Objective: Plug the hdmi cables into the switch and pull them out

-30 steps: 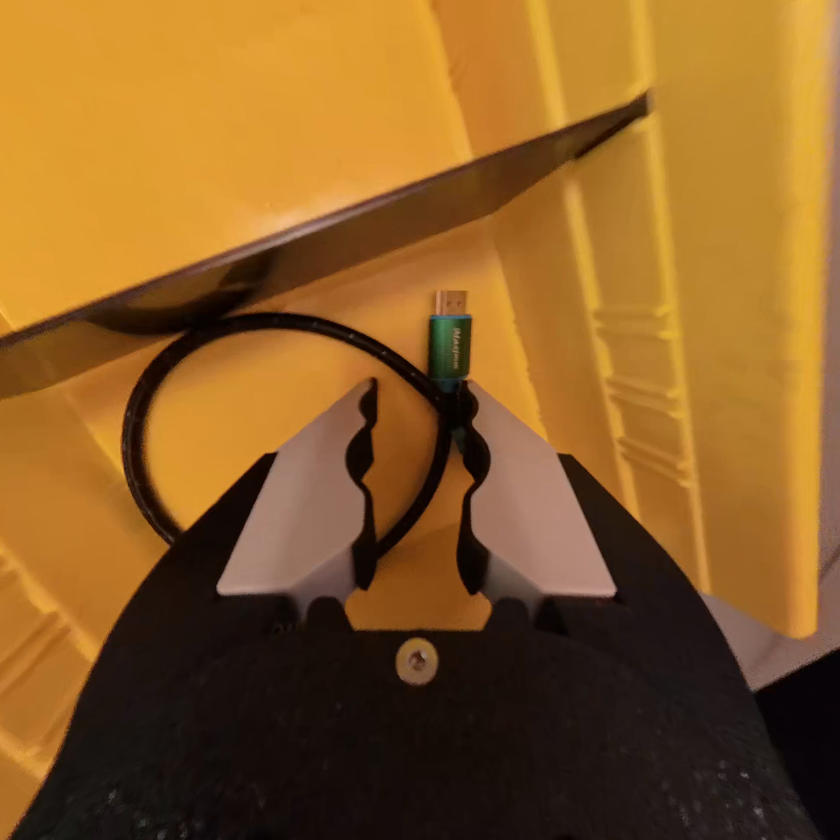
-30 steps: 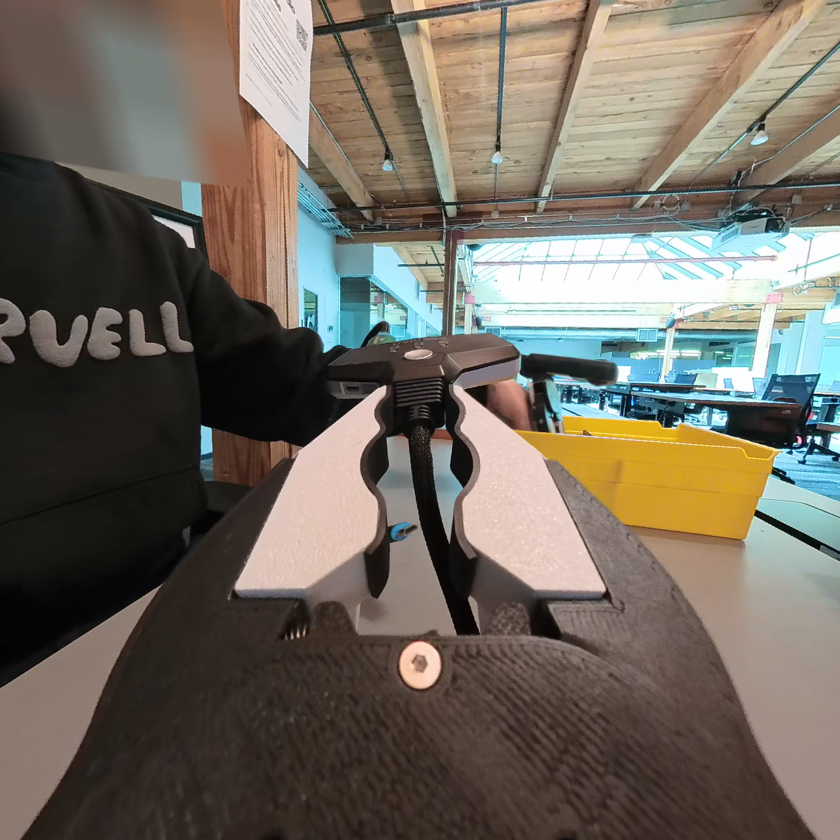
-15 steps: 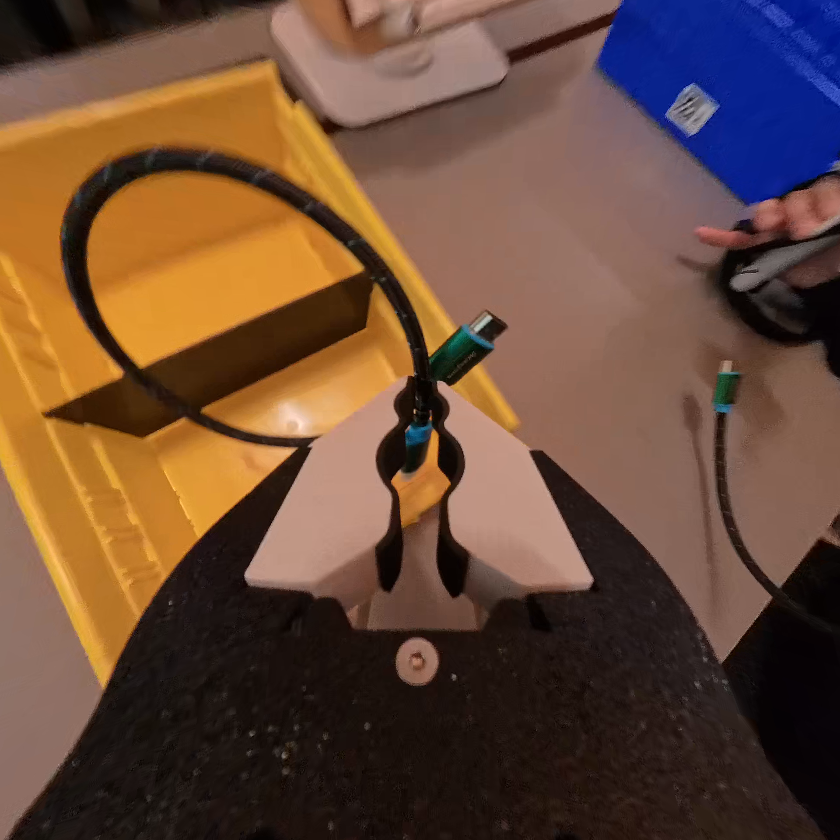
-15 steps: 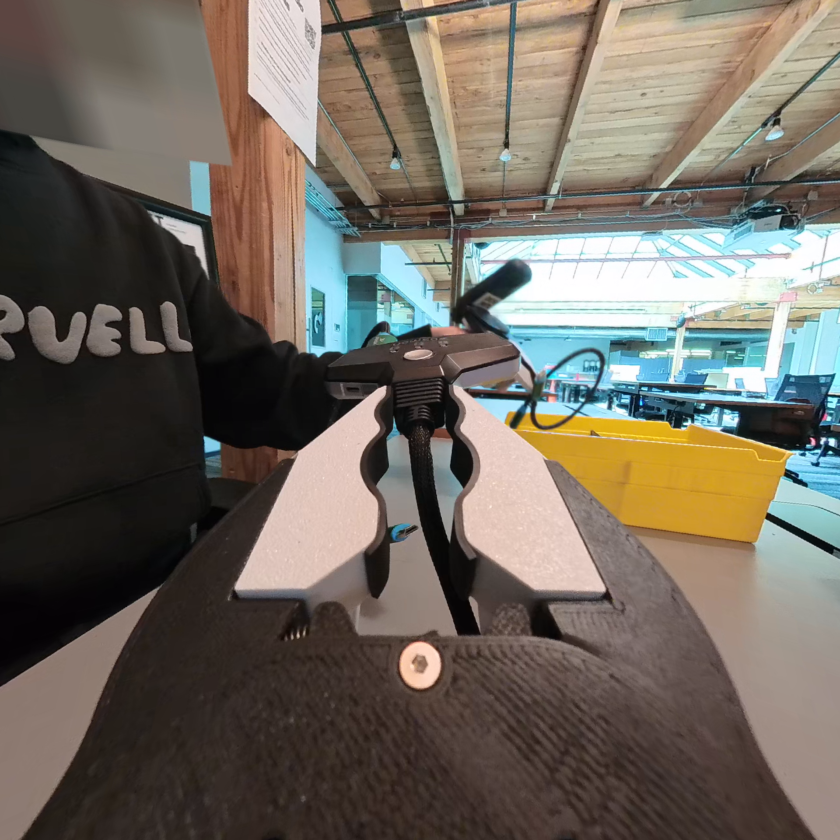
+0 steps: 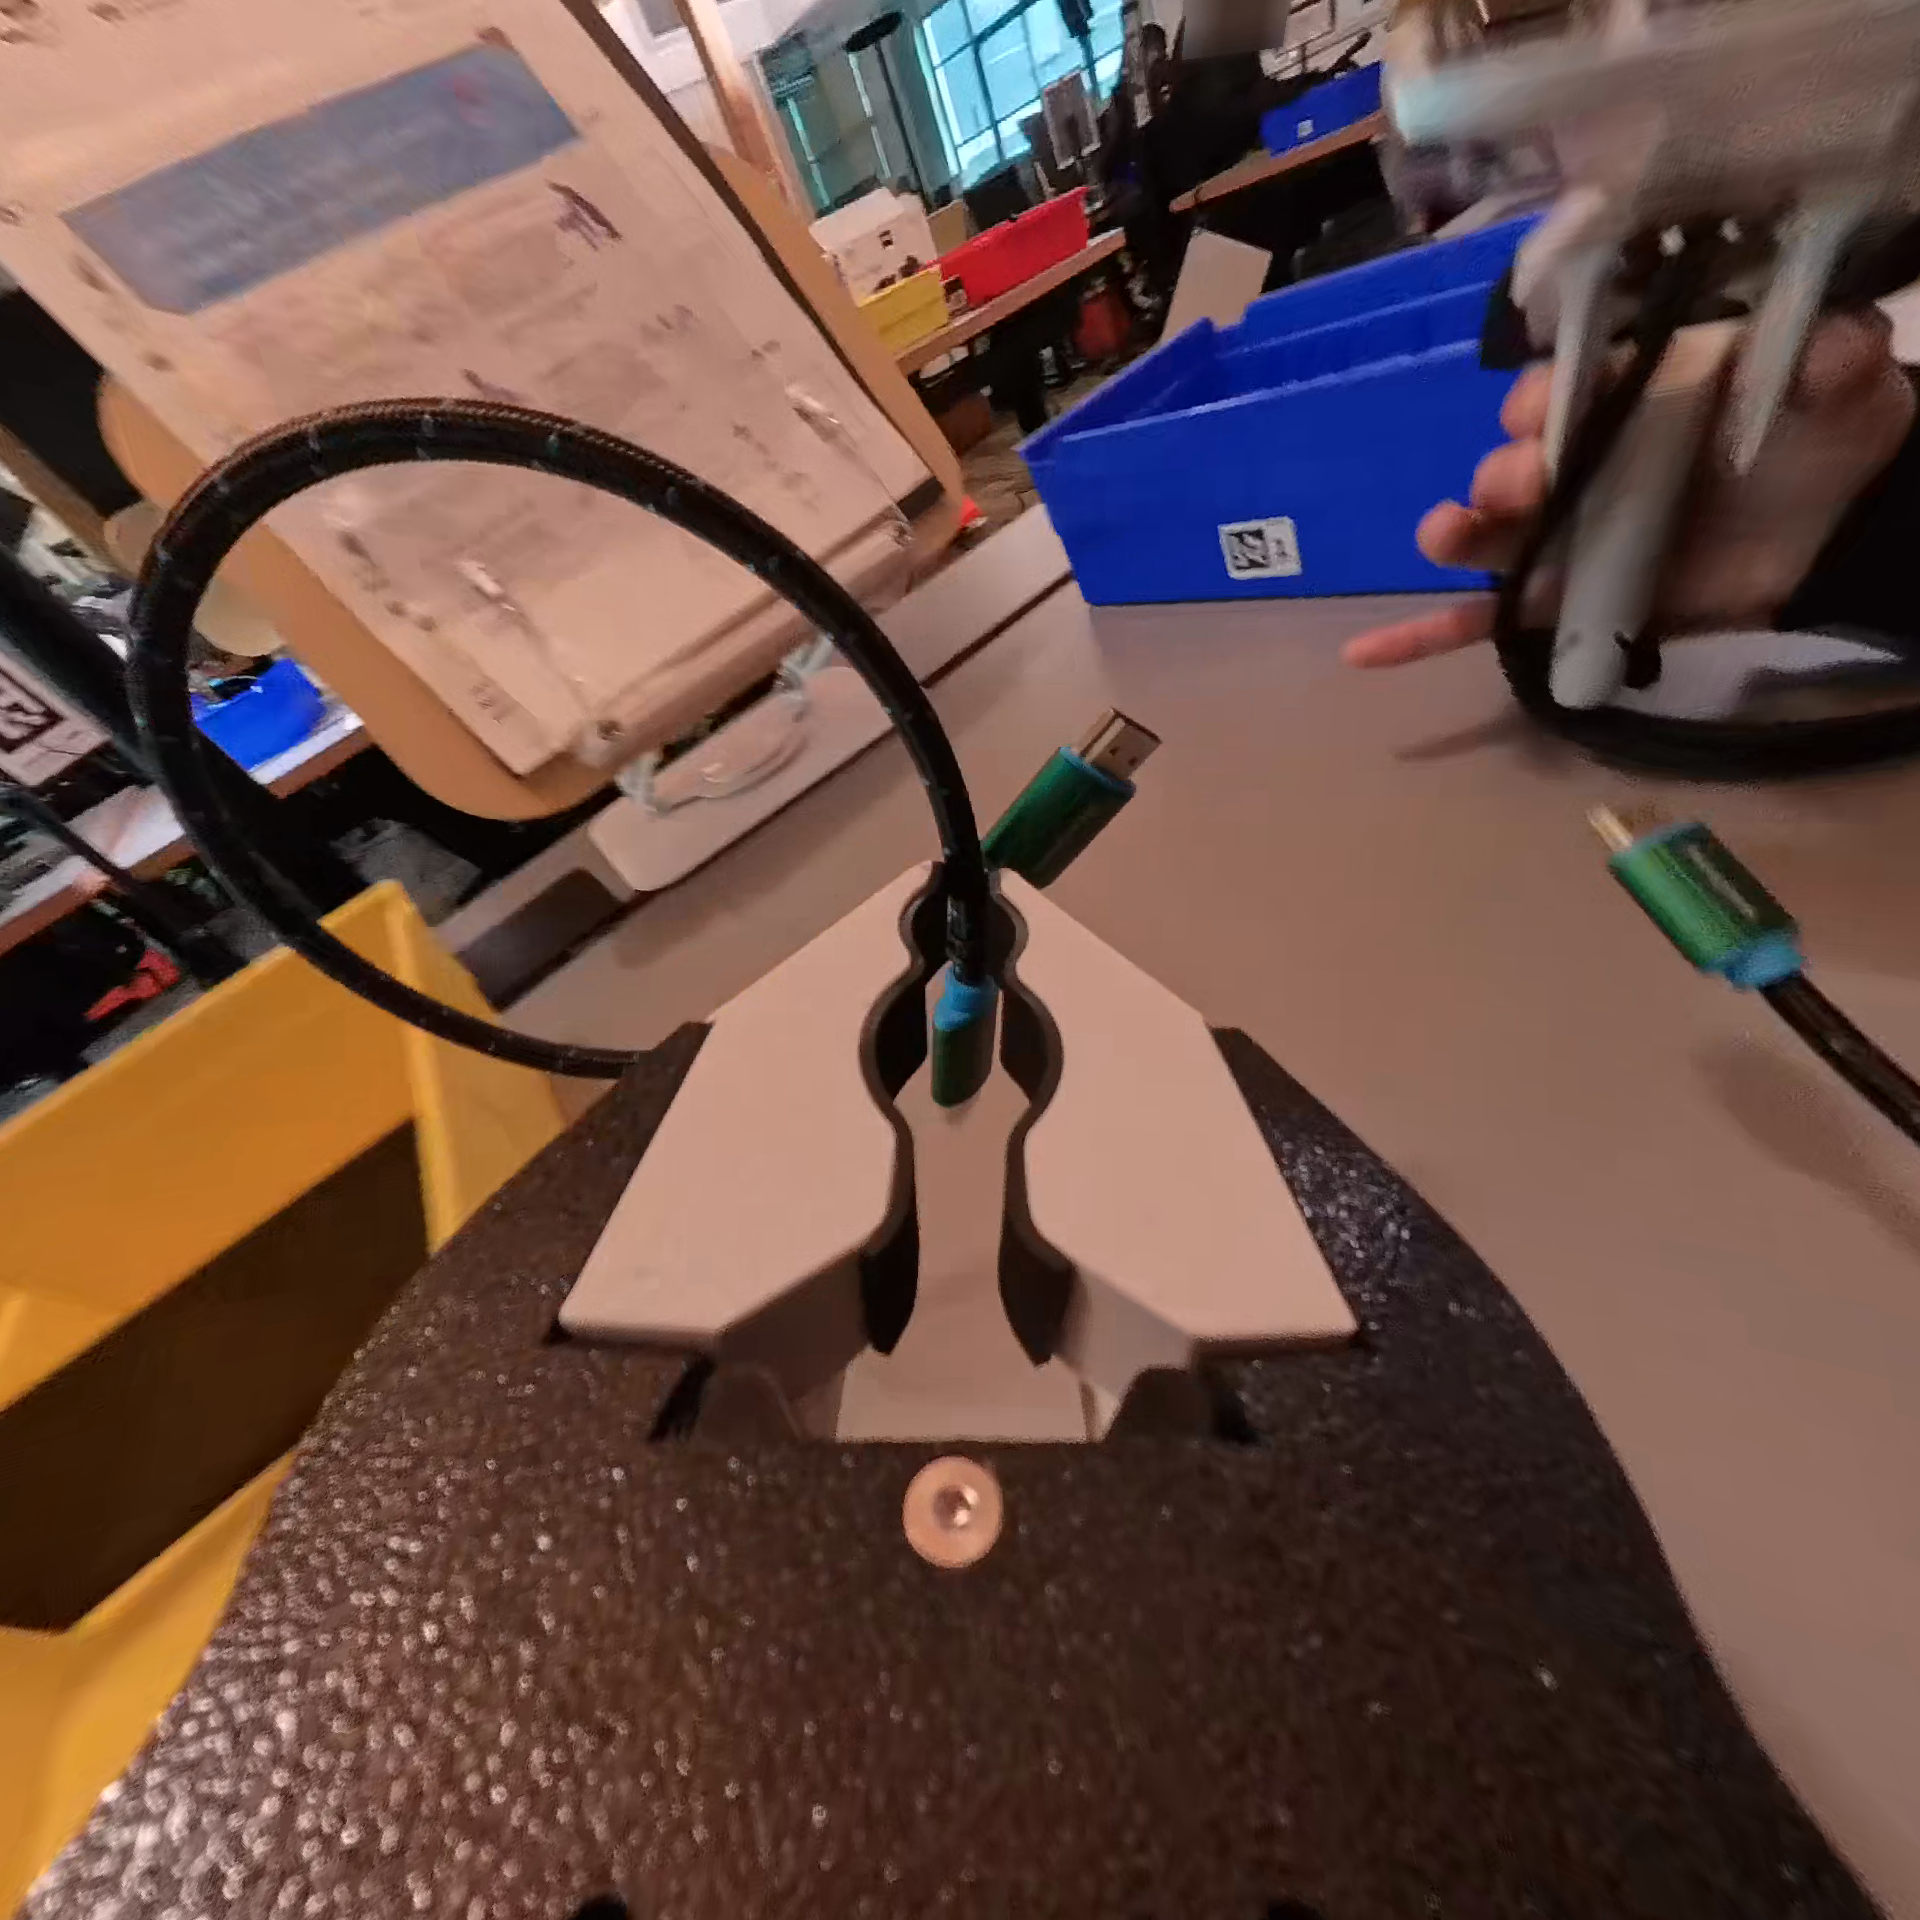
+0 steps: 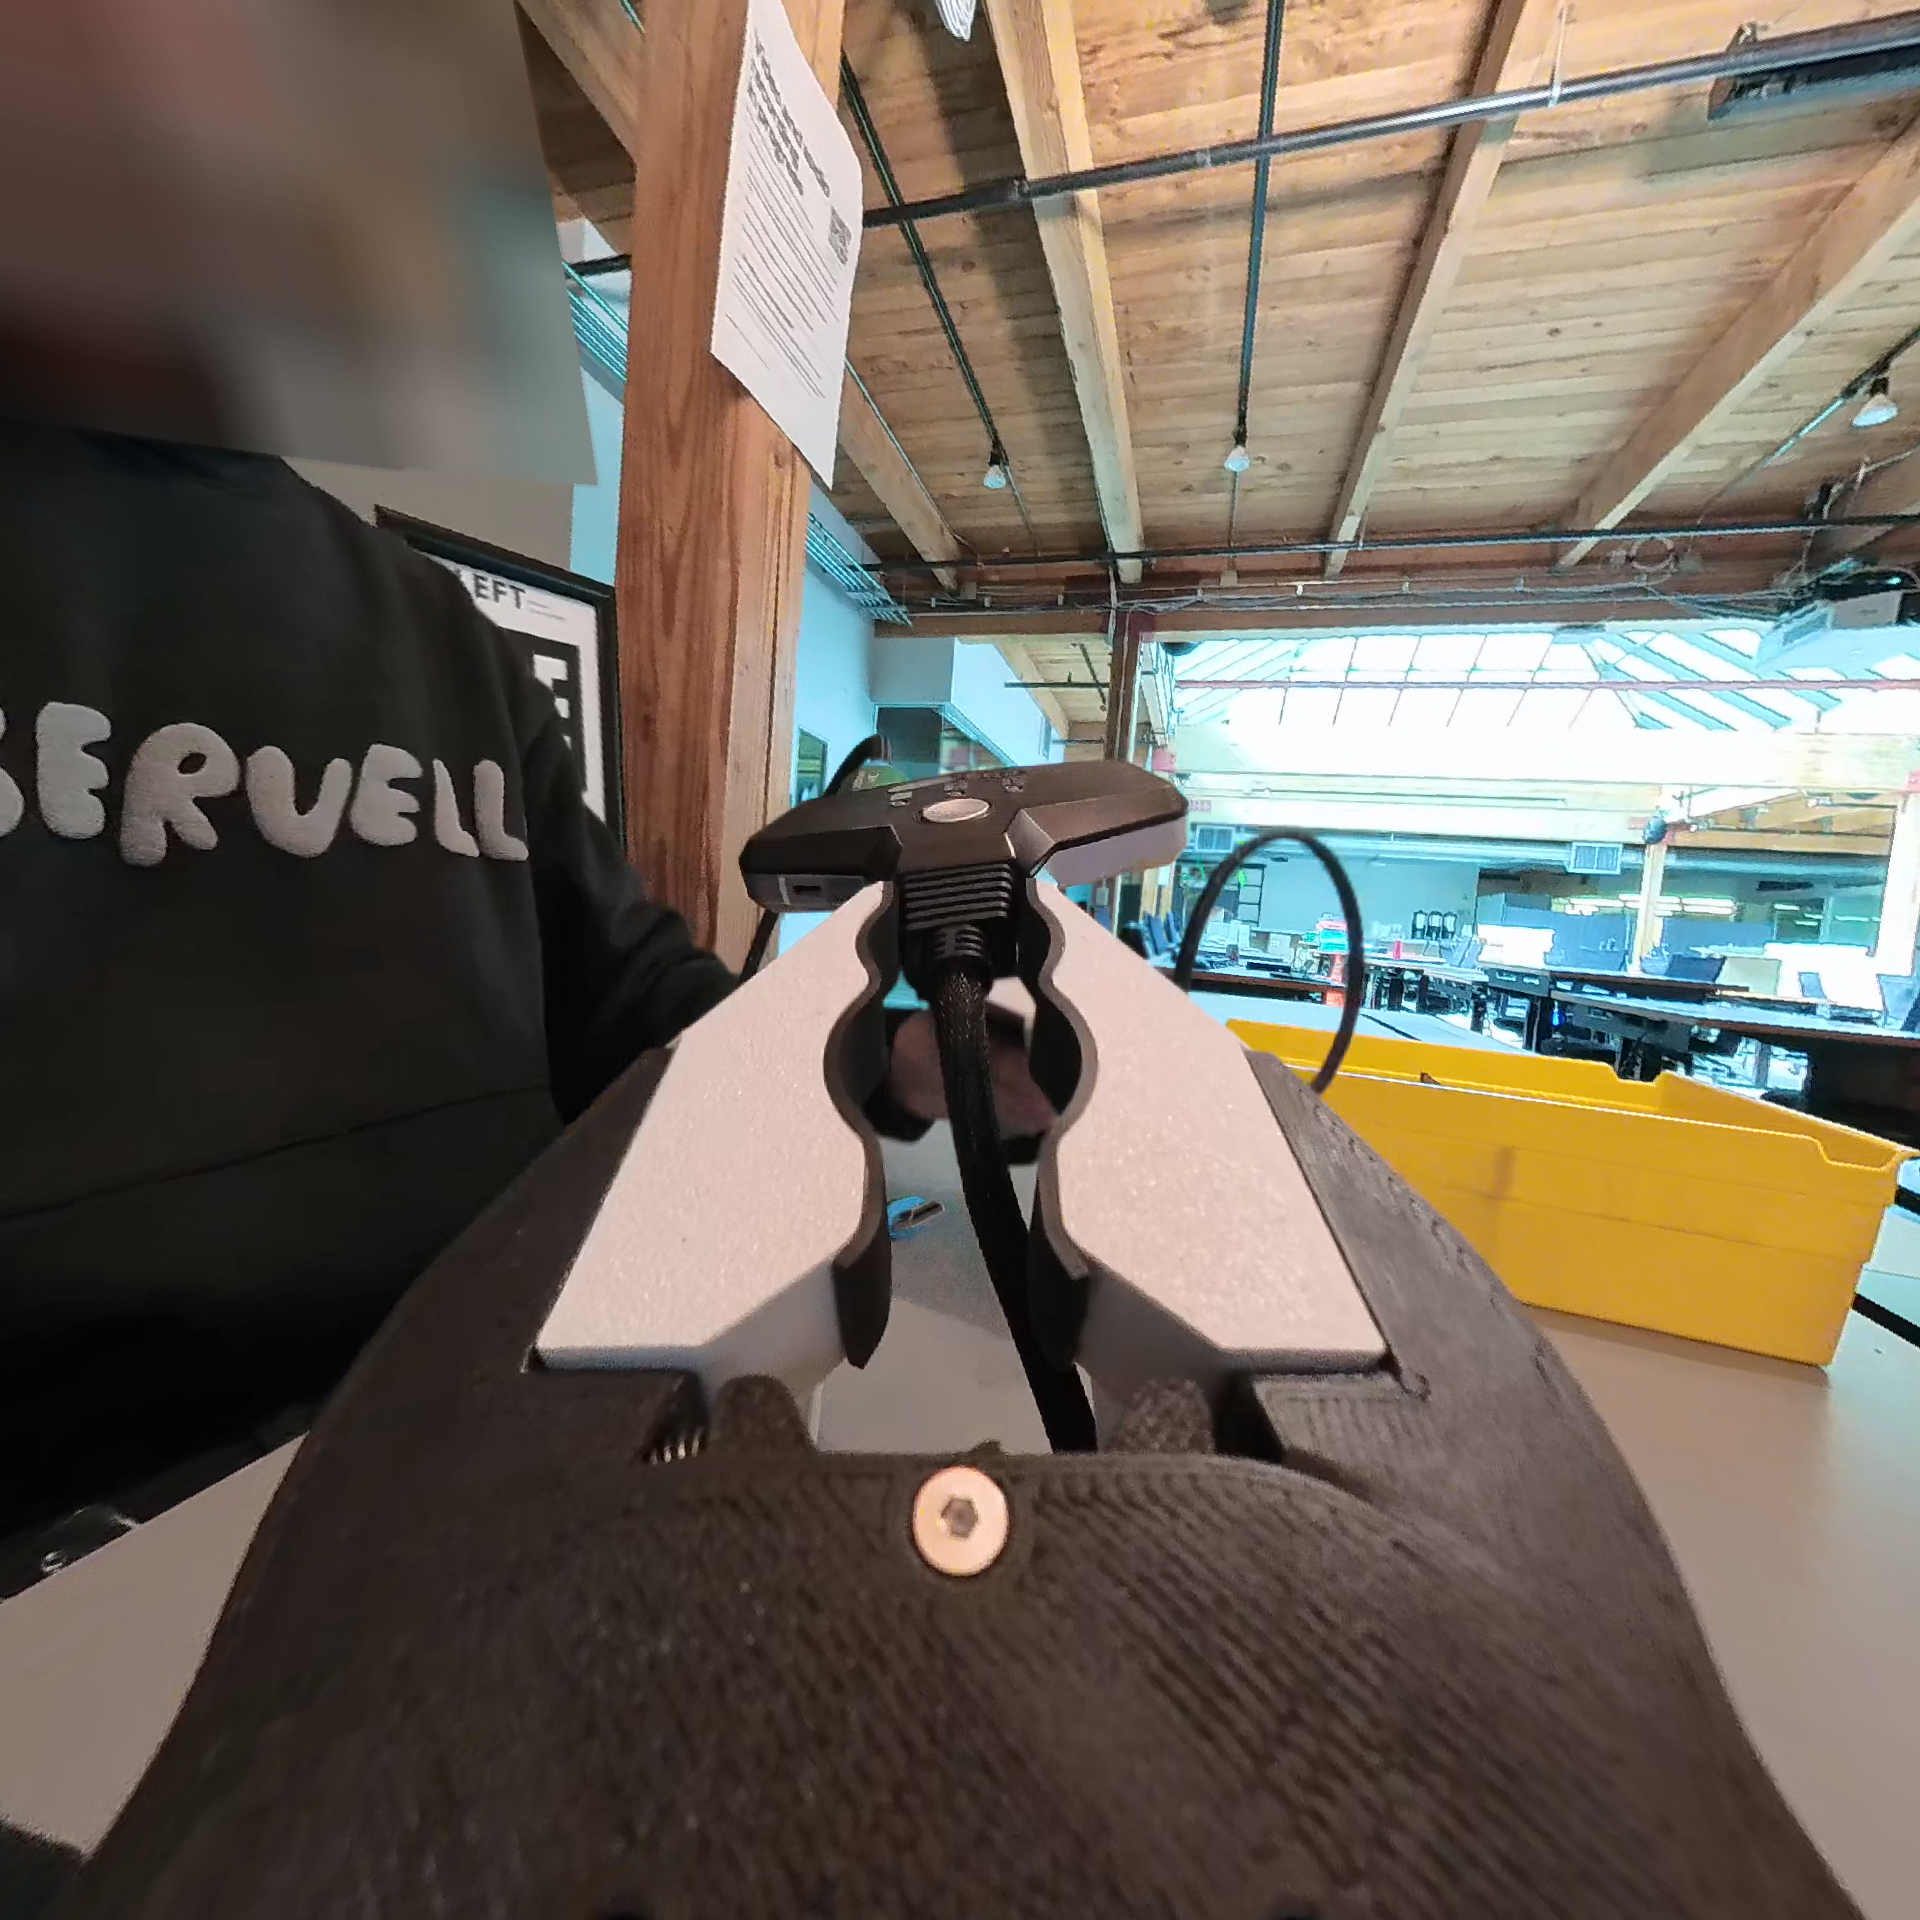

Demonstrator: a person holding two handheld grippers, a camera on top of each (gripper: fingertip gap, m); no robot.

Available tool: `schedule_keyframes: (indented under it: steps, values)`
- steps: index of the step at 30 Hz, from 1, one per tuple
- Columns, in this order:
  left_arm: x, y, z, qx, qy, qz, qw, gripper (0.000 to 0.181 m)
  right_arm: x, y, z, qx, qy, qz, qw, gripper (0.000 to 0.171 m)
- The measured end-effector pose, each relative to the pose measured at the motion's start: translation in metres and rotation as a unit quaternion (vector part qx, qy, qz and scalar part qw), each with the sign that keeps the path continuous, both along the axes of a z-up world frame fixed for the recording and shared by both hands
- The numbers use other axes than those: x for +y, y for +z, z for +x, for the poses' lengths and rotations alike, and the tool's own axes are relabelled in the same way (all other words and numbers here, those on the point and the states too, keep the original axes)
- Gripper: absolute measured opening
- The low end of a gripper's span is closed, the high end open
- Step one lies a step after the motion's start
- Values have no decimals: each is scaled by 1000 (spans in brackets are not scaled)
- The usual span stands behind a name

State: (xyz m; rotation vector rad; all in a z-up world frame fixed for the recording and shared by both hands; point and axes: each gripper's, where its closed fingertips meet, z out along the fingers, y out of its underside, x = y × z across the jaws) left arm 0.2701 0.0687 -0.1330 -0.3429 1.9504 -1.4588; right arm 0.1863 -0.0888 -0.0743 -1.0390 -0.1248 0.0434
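My left gripper point(image 5: 961, 909) is shut on a black braided HDMI cable point(image 5: 416, 436) just above one green plug point(image 5: 961, 1039), which hangs between the fingers. The cable loops up and to the left. Its other green plug point(image 5: 1070, 800) sticks out beyond the fingertips, above the table. Another green HDMI plug point(image 5: 1704, 904) lies on the table to the right. My right gripper point(image 6: 956, 914) is shut on the ribbed cable collar of the black switch point(image 6: 966, 821) and holds it up. The right gripper point(image 5: 1662, 416) shows blurred at the upper right of the left wrist view.
A yellow bin point(image 5: 208, 1143) stands at the left; it also shows in the right wrist view point(image 6: 1558, 1174). A blue bin point(image 5: 1299, 468) stands at the far side of the grey table point(image 5: 1403, 1039). A cardboard box point(image 5: 468, 364) stands behind. A person in a black sweatshirt point(image 6: 260, 987) stands close by.
My left gripper shut on the cable in the yellow bin, lifted it out and swung right over the table. My right gripper stays shut on the switch and has moved little.
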Motion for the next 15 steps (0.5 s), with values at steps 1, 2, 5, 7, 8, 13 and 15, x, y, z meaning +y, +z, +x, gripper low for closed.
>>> schedule_keyframes:
  steps: [1,2,5,7,8,13,15]
  values:
    - [-4,-9,-4,7,-4,-6,1000,4,-1,0,-1,-2,0,1,1000,20]
    - [-8,-15,-8,17,-9,-15,1000,4,-2,1,-1,-2,0,1,1000,20]
    - [-16,-17,-24,74,-55,-74,993,3,-6,1,-1,-4,-3,0,1000,20]
    - [-22,-21,-39,167,-115,-126,971,3,-10,4,-1,-5,-3,7,1000,21]
    - [-22,-22,-45,220,-140,-153,953,3,-12,5,-1,-5,-3,11,1000,21]
    - [-2,-27,-56,376,-193,-234,875,3,-10,4,-1,-5,-2,7,1000,20]
    - [15,-31,-45,390,-150,-248,874,3,-8,2,-1,-6,-2,-1,1000,20]
